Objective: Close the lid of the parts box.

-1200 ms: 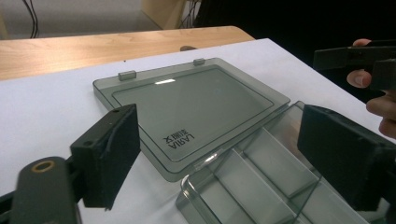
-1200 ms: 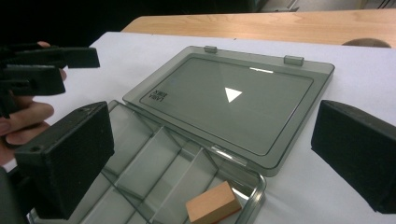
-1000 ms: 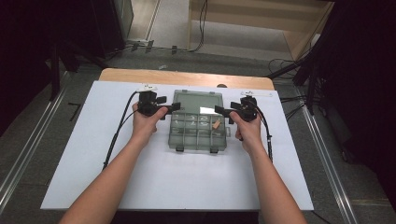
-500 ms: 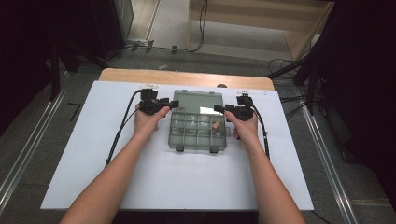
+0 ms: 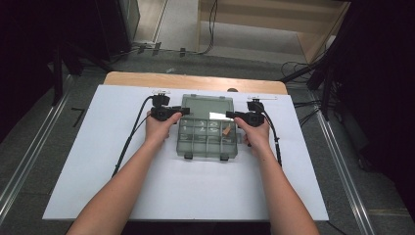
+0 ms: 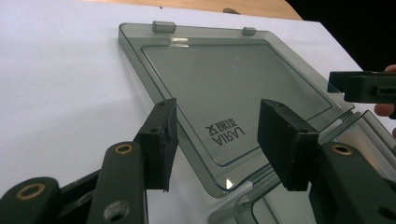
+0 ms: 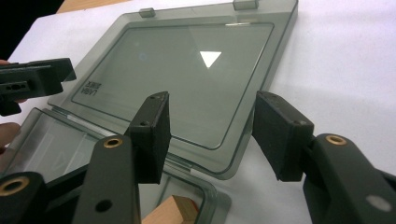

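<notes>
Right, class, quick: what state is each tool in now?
Left tool: open, jaws just closing around the lid's corner, not gripping.
Right tool: same at the lid's other corner.

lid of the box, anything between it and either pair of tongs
Nothing visible. The open lid lies flat on the white sheet; the left tongs and right tongs, jaws just closing, straddle its near corners with only air between.
</notes>
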{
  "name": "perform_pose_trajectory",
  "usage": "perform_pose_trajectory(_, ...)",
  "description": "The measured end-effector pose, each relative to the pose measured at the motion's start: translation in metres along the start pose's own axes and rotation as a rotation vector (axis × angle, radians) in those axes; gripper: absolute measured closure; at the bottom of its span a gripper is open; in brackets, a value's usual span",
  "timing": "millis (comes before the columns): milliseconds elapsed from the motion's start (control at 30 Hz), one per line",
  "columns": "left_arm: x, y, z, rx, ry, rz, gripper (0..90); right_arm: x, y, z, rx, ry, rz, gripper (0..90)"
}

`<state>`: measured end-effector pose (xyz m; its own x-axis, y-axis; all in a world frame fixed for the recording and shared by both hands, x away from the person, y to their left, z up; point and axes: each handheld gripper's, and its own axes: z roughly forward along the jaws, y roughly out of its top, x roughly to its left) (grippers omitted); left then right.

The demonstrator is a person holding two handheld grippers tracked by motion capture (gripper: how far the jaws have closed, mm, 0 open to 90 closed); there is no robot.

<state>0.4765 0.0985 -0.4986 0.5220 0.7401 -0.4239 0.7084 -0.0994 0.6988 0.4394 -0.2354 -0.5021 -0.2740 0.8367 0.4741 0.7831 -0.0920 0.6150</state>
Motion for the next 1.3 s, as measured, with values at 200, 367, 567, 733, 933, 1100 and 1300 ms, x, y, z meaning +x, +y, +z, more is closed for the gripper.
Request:
perform_pose_trajectory(200, 0.001, 0.0, 0.005, 0.009, 0.017, -0.018, 47.0, -0.003, -0.003, 0.007, -0.003, -0.005, 0.027, 45.8)
perform_pose_trajectory(367, 0.002, -0.002, 0.01, 0.028, 0.031, -0.031, 46.8, -0.006, -0.004, 0.01, -0.002, 0.0, 0.046, 45.8)
perform_pose_trajectory(567, 0.003, -0.002, 0.01, 0.043, 0.028, -0.052, 46.8, -0.008, -0.006, 0.015, 0.016, 0.019, 0.058, 46.6)
perform_pose_trajectory(733, 0.001, -0.001, 0.013, 0.059, 0.022, -0.073, 47.2, -0.008, -0.006, 0.015, 0.002, 0.024, 0.056, 48.5)
perform_pose_trajectory(933, 0.002, 0.003, 0.007, 0.032, 0.024, -0.09, 56.6, -0.009, -0.006, 0.01, -0.036, 0.022, 0.039, 57.0)
perform_pose_trajectory(1100, 0.003, 0.007, -0.001, 0.002, 0.015, -0.063, 66.9, -0.008, -0.007, 0.004, -0.079, 0.008, 0.013, 65.0)
perform_pose_trajectory(1300, 0.0, 0.01, -0.011, -0.031, 0.017, -0.012, 76.1, -0.003, -0.007, -0.006, -0.122, -0.023, -0.059, 73.5)
